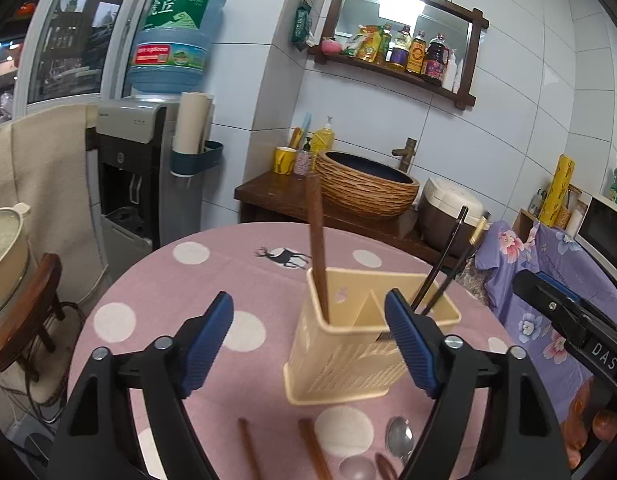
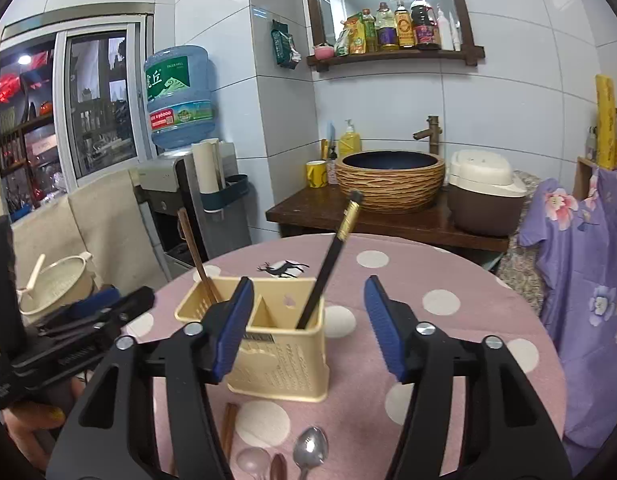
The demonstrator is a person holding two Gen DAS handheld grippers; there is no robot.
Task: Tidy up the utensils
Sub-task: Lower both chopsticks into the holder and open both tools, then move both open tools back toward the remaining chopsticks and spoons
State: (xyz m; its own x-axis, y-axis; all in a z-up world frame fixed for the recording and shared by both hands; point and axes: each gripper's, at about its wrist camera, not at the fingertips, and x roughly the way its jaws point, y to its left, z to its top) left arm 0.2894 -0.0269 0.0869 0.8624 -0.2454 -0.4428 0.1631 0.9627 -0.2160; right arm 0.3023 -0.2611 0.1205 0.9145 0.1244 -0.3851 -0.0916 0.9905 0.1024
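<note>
Both my grippers are released, nothing clamped. Left gripper [image 1: 308,328]: jaws spread wide, pads clear of everything, hanging over the table in front of the cream utensil holder [image 1: 360,344]. Right gripper [image 2: 308,326]: jaws apart, a bit narrower, also empty, holder between the pads in view but not touched. Holder stands upright on the pink dotted tablecloth [image 1: 156,288]: brown chopstick [image 1: 317,248] in its left compartment, black chopsticks [image 1: 444,260] in the right. Loose near me: metal spoon [image 2: 309,450], clear spoon [image 2: 252,460], more brown chopsticks [image 1: 312,452].
</note>
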